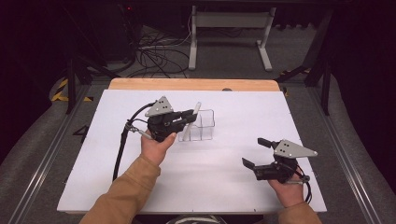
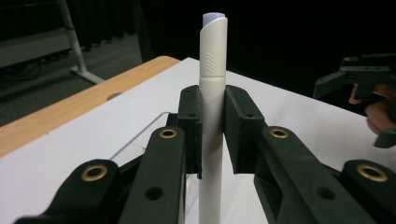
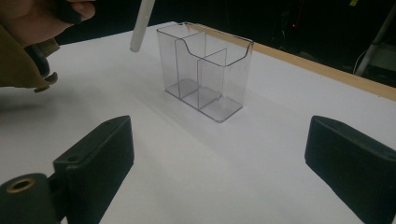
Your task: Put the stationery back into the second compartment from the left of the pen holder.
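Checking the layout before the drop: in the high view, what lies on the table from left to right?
Left gripper holding the white pen → clear plastic organizer → right gripper, jaws apart.

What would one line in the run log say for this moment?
left tool: shut on white pen | pen: held beside clear organizer, not in it | right tool: open, empty, apart over white table

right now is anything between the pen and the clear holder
Nothing visible. The left gripper holds the pen in the air beside the clear holder, whose open top is unblocked.
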Tool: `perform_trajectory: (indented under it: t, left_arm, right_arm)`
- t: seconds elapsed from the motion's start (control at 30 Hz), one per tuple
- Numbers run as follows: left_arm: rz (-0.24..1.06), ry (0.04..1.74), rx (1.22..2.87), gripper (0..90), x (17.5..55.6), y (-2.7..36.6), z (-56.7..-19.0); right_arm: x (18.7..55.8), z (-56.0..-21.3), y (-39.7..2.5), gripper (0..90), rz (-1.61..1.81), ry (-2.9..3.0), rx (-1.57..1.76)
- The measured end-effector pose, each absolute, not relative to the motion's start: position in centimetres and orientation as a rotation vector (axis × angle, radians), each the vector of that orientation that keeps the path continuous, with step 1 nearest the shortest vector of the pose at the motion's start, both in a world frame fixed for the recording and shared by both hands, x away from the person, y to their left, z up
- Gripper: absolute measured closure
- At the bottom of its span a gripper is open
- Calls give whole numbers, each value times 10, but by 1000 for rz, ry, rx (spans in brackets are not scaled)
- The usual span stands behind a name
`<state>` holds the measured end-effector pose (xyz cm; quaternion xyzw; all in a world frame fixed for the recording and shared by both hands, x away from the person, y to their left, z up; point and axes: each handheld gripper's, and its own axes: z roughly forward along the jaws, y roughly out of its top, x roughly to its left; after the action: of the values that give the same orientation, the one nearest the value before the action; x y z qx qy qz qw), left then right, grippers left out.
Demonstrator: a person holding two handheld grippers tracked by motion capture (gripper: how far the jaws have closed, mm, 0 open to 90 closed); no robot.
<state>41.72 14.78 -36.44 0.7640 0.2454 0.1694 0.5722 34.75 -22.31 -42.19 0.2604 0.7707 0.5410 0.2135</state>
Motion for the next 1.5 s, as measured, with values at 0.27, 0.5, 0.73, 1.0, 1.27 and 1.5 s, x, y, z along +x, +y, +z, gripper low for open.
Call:
perform_trajectory:
  t: [0.27, 0.5, 0.73, 1.0, 1.27, 1.5]
  left_arm:
    - [419, 592, 1723, 782, 431, 144, -367]
    - [389, 620, 1637, 782, 438, 145, -365]
    - [411, 618, 1617, 782, 443, 142, -362]
    - [479, 600, 1636, 781, 449, 136, -358]
    - [457, 601, 1639, 781, 461, 131, -370]
    - [440, 618, 1673, 781, 465, 127, -378]
  right_arm:
    - [348, -423, -222, 89, 1498, 2145, 723]
    - [348, -424, -221, 89, 1496, 2151, 718]
    - [348, -424, -221, 89, 1498, 2152, 716]
    - [348, -424, -220, 89, 1494, 2156, 715]
    - [348, -425, -220, 89, 1491, 2160, 710]
    - [348, -425, -220, 89, 1492, 2159, 714]
